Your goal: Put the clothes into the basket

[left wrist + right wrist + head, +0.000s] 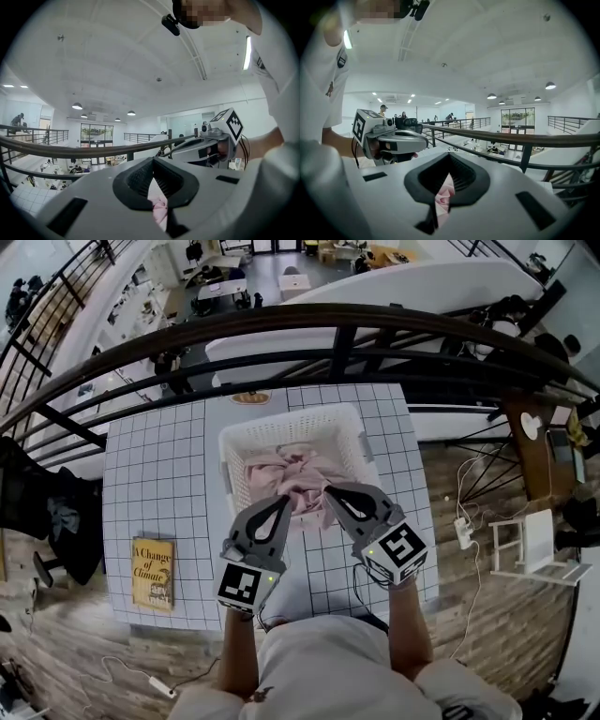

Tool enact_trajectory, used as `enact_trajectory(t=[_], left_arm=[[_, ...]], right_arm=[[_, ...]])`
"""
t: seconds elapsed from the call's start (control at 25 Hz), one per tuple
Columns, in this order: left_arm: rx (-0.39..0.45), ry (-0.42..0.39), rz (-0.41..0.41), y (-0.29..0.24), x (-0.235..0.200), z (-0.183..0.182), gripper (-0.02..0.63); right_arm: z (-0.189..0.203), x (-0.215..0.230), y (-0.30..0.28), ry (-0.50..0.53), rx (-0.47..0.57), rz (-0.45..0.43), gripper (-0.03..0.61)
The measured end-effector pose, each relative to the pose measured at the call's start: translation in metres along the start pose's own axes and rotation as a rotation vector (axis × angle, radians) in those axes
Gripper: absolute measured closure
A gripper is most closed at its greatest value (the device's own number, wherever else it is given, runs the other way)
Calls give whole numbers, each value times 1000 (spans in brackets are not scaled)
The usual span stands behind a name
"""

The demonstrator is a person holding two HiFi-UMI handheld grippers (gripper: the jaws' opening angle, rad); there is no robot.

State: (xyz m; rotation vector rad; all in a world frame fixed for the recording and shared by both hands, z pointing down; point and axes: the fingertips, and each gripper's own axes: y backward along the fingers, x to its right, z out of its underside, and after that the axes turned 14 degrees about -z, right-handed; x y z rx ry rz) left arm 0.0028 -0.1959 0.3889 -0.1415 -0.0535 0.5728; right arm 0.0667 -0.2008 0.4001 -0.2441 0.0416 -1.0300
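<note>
A pale pink garment [298, 472] was seen in a white basket [281, 423] just ahead of both tools. The left tool [284, 499] and the right tool [328, 491] were finished in grey and lined with black ribbed pads [138, 176]. Their marker cubes [240, 585] were patterned in black-and-white squares. The desk [159, 474] beneath them was covered in white, ruled with a fine dark grid. Left of the left tool, a mustard-yellow book [153, 573] with dark lettering was noted. Beyond the basket a black railing [281, 320] was seen, and the floor [75, 634] was brown wood grain.
</note>
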Motion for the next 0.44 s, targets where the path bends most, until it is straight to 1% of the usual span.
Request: enact_trajectory(t=[0.08, 0.44], left_arm=[[12, 0, -1, 2, 1, -1, 612], [8, -7, -2, 10, 4, -3, 612]], right_arm=[[-1, -2, 1, 3, -2, 0, 563], [0, -11, 4, 5, -12, 0, 563]])
